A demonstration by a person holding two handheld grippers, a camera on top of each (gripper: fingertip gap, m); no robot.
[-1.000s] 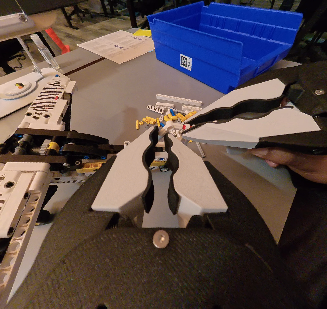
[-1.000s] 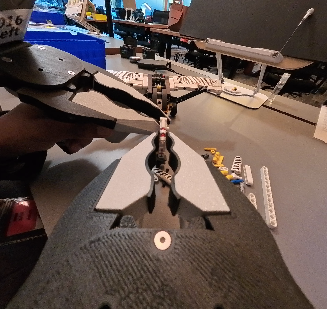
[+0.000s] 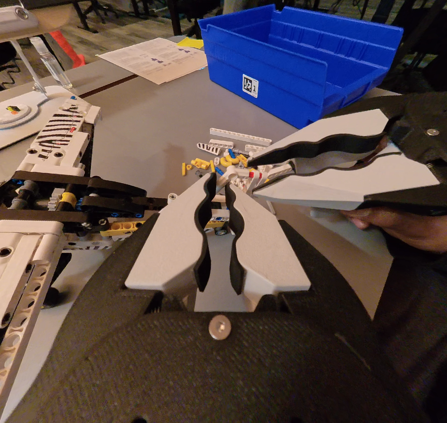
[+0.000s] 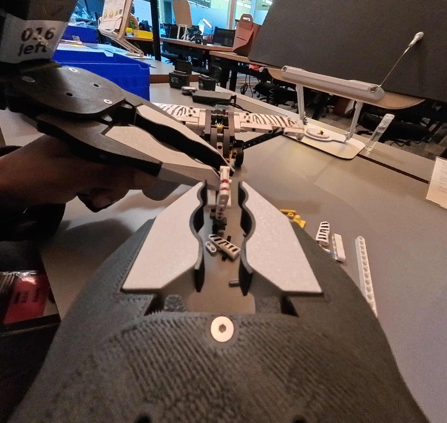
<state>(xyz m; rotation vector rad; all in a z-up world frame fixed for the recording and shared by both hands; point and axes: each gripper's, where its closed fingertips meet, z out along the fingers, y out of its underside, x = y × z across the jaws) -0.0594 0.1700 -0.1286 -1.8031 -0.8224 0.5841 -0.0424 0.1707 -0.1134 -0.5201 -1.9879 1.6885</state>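
So my left gripper (image 3: pixel 220 181) is clamped on the white brick assembly (image 3: pixel 242 175), keeping it steady midair, while my right gripper (image 4: pixel 222 186) stands spread around it, pads clear.

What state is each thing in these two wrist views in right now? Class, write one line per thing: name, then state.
Left gripper: shut on the white brick assembly's end.
Right gripper: open, pads clear of the assembly.
White brick assembly with red rings: held off the grey table, upright in the right view.
Blue plastic bin: open-topped, nothing visible inside.
Striped white-and-black brick model: standing on the table.
Small loose bricks: scattered flat.
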